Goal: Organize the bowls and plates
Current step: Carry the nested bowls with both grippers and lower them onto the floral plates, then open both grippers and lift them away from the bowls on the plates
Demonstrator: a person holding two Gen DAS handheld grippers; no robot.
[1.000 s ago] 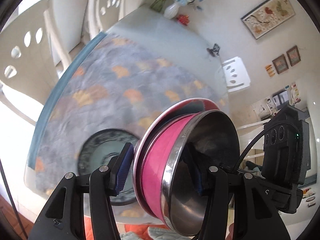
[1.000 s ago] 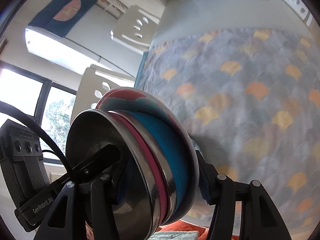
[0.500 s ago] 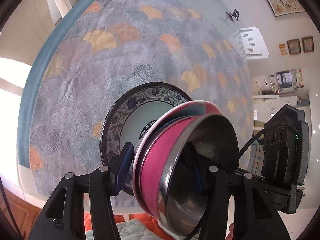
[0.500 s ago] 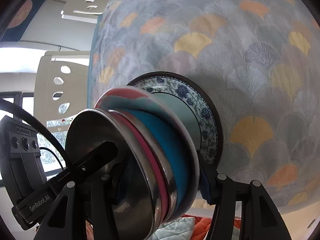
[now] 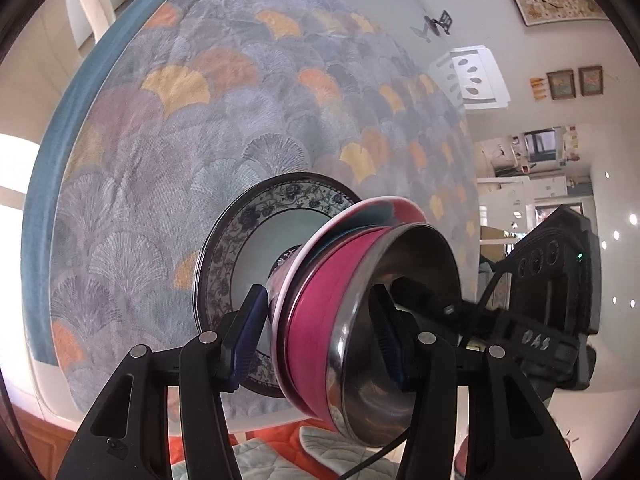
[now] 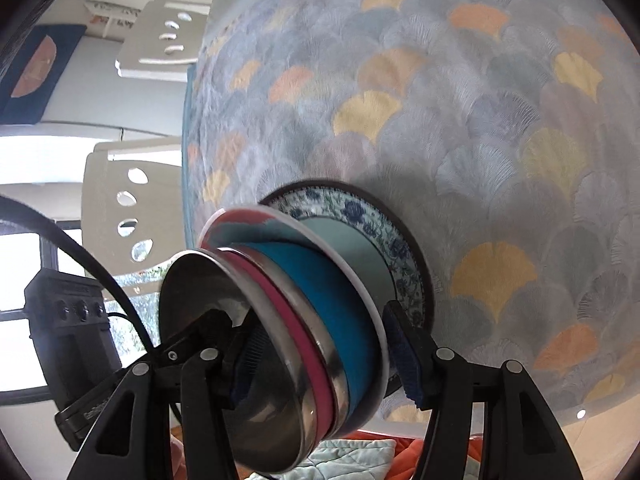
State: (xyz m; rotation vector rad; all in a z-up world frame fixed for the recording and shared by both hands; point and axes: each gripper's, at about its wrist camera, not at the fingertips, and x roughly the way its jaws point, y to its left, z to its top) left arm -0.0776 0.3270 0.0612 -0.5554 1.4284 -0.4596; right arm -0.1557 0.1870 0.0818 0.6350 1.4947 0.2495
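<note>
Both the left tongs [image 5: 318, 338] and right tongs [image 6: 324, 354] clench the nested bowl stack [image 5: 332, 304] above the patterned plate [image 5: 236, 248].

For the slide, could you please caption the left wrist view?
Both grippers clamp nested bowls above a floral plate on the tablecloth.

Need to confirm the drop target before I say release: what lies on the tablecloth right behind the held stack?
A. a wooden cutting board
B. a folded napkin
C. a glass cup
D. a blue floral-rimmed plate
D: both wrist views show the blue floral-rimmed plate lying on the fan-patterned tablecloth just past the stack of bowls that both grippers clamp.
</note>
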